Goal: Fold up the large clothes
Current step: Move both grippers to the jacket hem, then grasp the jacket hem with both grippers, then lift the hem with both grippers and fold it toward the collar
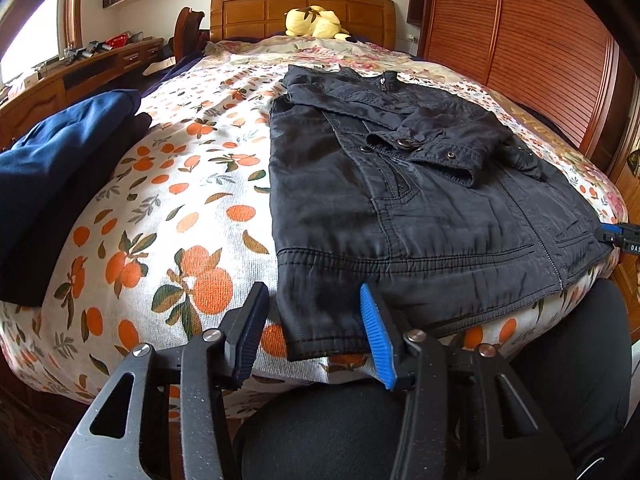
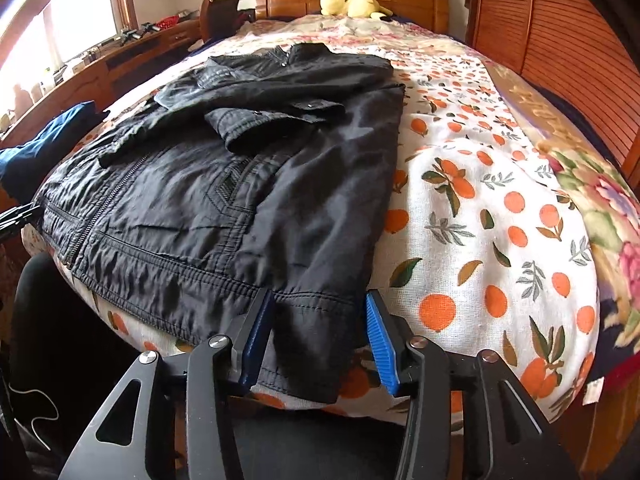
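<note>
A black jacket [image 1: 420, 196] lies flat on the bed, sleeves folded across its front, hem at the near edge. It also shows in the right wrist view [image 2: 224, 184]. My left gripper [image 1: 316, 328] is open, its fingers on either side of the jacket's left hem corner, which hangs over the bed's edge. My right gripper [image 2: 316, 336] is open, its fingers on either side of the right hem corner. The right gripper's tip shows at the far right of the left wrist view [image 1: 620, 236].
The bed has an orange-print cover [image 1: 172, 208]. Folded dark blue clothes [image 1: 60, 168] lie at its left side. A yellow plush toy [image 1: 316, 22] sits by the wooden headboard. A desk [image 1: 80, 68] stands left, a slatted wardrobe [image 1: 520, 32] right.
</note>
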### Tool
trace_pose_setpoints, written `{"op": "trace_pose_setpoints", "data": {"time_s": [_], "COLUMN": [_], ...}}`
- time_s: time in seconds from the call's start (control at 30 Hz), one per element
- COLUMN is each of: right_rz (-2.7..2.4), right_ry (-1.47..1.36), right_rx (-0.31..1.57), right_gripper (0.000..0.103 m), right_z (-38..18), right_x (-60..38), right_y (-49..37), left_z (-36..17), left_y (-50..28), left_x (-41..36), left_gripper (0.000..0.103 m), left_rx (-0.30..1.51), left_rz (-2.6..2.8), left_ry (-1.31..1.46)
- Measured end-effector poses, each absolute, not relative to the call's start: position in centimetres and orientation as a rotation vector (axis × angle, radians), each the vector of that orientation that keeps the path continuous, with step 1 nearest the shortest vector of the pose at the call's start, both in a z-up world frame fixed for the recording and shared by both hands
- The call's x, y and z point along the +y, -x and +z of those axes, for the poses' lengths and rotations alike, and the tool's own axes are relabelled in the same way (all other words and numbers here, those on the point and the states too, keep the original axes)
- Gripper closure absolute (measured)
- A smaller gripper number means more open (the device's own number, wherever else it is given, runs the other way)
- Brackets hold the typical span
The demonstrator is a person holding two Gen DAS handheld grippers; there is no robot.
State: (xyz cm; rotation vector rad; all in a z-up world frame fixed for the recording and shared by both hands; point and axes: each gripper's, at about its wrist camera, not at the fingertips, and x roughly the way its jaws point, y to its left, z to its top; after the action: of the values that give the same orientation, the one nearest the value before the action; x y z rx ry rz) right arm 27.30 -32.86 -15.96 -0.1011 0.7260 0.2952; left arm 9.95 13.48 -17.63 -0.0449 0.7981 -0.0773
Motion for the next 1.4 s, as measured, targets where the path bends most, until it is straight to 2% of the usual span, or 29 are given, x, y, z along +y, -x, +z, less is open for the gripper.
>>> {"op": "trace_pose_setpoints", "data": {"time_s": [0.03,0.13,0.17,0.27,0.57,0.77,0.83,0.93,1.1,1.13,1.17,1.23,1.4], "right_rz": [0.296,0.306,0.313,0.354,0.313,0.298,0.296,0.302,0.324,0.327,0.331,0.326,0.314], "right_ry": [0.100,0.082,0.075,0.058,0.048,0.047,0.064,0.076,0.069,0.071,0.077,0.098,0.084], "right_rx": [0.720,0.686,0.655,0.587,0.661,0.724,0.739,0.753,0.754,0.750,0.742,0.692,0.585], "right_gripper": [0.056,0.071,0.073,0.073,0.071,0.063,0.062,0.060,0.059,0.060,0.073,0.084,0.089], "right_z": [-16.0,-15.6,-15.3,-14.3,-15.7,-16.2,-16.2,-16.1,-16.4,-16.4,-16.5,-16.0,-13.6], "right_x": [-32.8,-32.9,-32.9,-32.8,-32.9,-32.5,-32.2,-32.0,-32.2,-32.3,-32.4,-32.1,-31.8], "right_y": [-27.2,-26.9,-26.4,-25.4,-26.5,-27.5,-27.8,-28.3,-29.1,-29.1,-29.0,-28.5,-27.2], "left_z": [-17.7,-17.8,-17.7,-17.8,-18.3,-18.1,-17.9,-17.4,-16.8,-16.7,-16.3,-15.7,-10.8], "left_y": [-9.9,-10.0,-10.0,-9.9,-9.1,-9.2,-9.4,-9.6,-9.6,-9.7,-9.6,-9.6,-9.4], "left_x": [13.6,13.6,13.6,13.6,13.6,13.2,13.1,13.1,12.7,12.7,12.7,12.6,11.4], "left_gripper": [0.054,0.054,0.054,0.054,0.056,0.068,0.080,0.088,0.092,0.093,0.094,0.097,0.097], "left_rx": [0.799,0.801,0.801,0.802,0.809,0.812,0.811,0.806,0.793,0.788,0.777,0.764,0.652], "left_rz": [-0.078,-0.078,-0.077,-0.077,-0.078,-0.096,-0.101,-0.093,-0.082,-0.081,-0.081,-0.091,-0.080], "left_ry": [0.051,0.056,0.054,0.053,0.044,0.032,0.036,0.045,0.019,0.020,0.025,0.032,-0.005]}}
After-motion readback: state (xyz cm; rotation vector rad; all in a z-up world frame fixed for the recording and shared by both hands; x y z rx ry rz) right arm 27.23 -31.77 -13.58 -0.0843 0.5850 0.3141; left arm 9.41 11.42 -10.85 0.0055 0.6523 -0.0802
